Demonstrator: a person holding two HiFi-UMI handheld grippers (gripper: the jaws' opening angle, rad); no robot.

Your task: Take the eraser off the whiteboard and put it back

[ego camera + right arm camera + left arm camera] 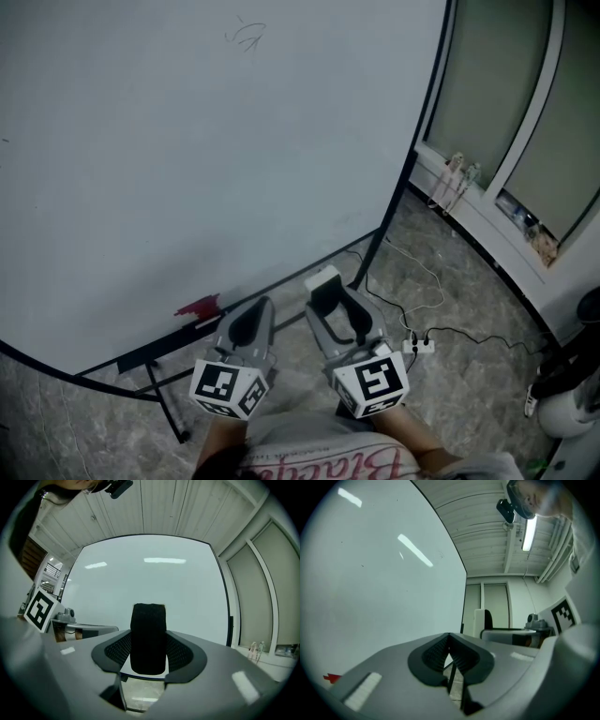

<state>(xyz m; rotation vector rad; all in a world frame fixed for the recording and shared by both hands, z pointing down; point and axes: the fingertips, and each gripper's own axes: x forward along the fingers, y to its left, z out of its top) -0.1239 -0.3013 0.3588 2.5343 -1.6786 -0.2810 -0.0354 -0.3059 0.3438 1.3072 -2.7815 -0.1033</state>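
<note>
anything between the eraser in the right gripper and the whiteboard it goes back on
Nothing visible. The right gripper holds the eraser facing bare whiteboard; the left gripper, shut and empty, sits off to its left.

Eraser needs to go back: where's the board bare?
Whiteboard is bare from the scribble near its top down to the tray. The tray is taken only at the red thing. Right gripper holds the eraser.

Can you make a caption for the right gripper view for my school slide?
The right gripper holds the black-faced eraser upright between its jaws, facing the whiteboard.
</note>
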